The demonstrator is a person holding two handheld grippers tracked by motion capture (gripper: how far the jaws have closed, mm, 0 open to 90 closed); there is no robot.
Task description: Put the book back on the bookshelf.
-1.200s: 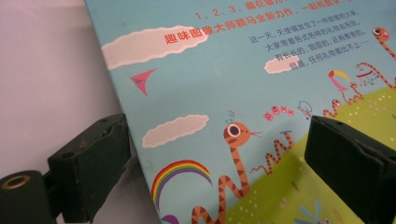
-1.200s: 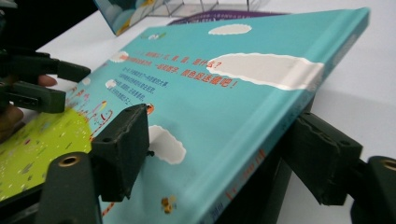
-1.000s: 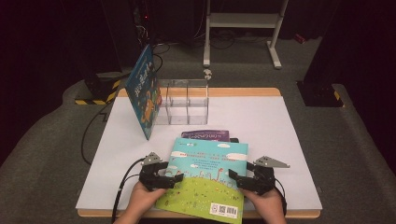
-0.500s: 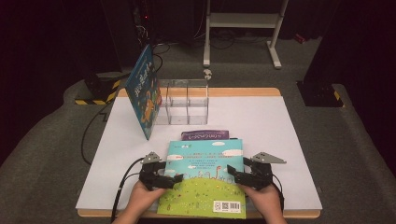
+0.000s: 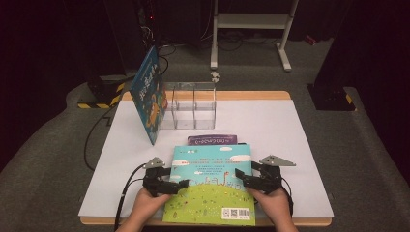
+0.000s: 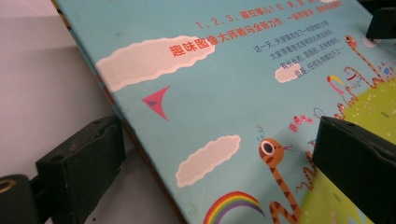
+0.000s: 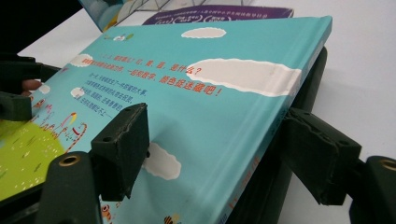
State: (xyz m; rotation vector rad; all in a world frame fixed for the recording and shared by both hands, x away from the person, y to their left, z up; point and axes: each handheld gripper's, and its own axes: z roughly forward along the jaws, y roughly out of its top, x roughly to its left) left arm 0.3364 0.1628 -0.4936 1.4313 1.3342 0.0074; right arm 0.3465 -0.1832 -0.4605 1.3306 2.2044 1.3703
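picture book | glossy hardcover, teal sky, white clouds, green hill, red Chinese title, QR code | lower centre of table | left gripper grasping its left edge | right gripper grasping its right edge

Right gripper grips the spine edge of a picture book

The gripper's two black jaws straddle the teal book at its spine, one pad on the cover with its white clouds and red Chinese lettering, the other under the book, which tilts up off the white table. At the far left edge the other gripper meets the book's opposite side, a fingertip showing beside it. Behind lie a purple book, flat, and the foot of a clear acrylic rack.
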